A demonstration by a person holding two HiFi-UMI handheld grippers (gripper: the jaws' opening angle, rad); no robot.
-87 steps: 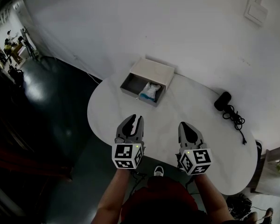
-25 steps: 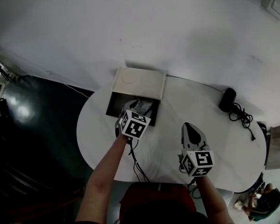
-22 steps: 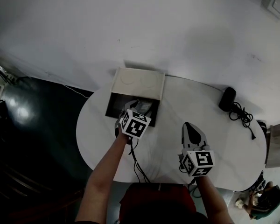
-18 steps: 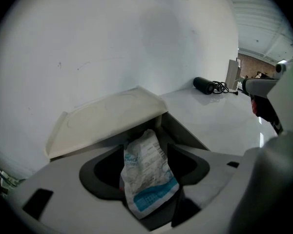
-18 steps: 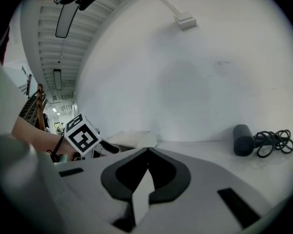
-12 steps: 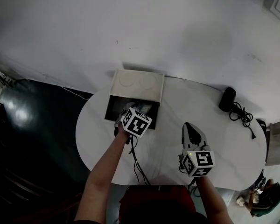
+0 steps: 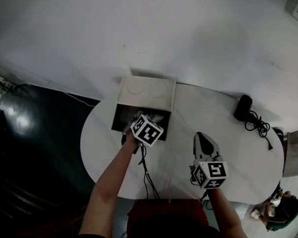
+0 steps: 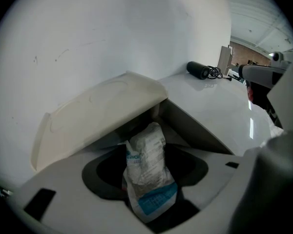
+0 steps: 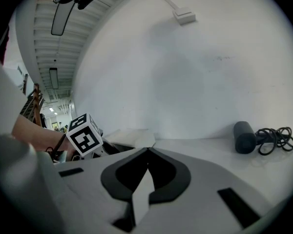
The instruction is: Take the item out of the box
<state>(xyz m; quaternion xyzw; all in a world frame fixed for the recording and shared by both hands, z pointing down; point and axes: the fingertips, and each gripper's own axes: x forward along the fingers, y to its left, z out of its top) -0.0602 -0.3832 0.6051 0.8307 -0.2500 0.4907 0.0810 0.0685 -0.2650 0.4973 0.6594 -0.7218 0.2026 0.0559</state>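
white laminate formed the oval table (image 7: 188, 108). at its left rear stood the box (image 7: 118, 118), a dark tray with its cream lid (image 7: 146, 89) swung back toward the wall. the left gripper (image 7: 139, 120) reached down into the tray. in the left gripper view its jaws stood only a little apart, pinched on the waist of the packet (image 8: 149, 172), a crinkled white pouch with a blue band at its lower end. the packet stood upright between the jaws, its top near the underside of the lid, and it lay wholly inside the box.

step in hand, by judgement: the grasp appeared made and the lift-out had not begun. the next move called for a straight upward draw, tilted slightly away from the lid so the pouch top did not catch its edge, followed by a carry over the front wall to bare table. the pouch looked soft, so the hold needed to be firm enough to prevent slip.

toward the right, the right gripper (image 7: 202, 142) hung above the near table, well apart from the box. its jaws were pressed together tip to tip and carried nothing. at the far right a black cylinder (image 7: 243, 108) lay beside a coiled cable (image 7: 258, 125).
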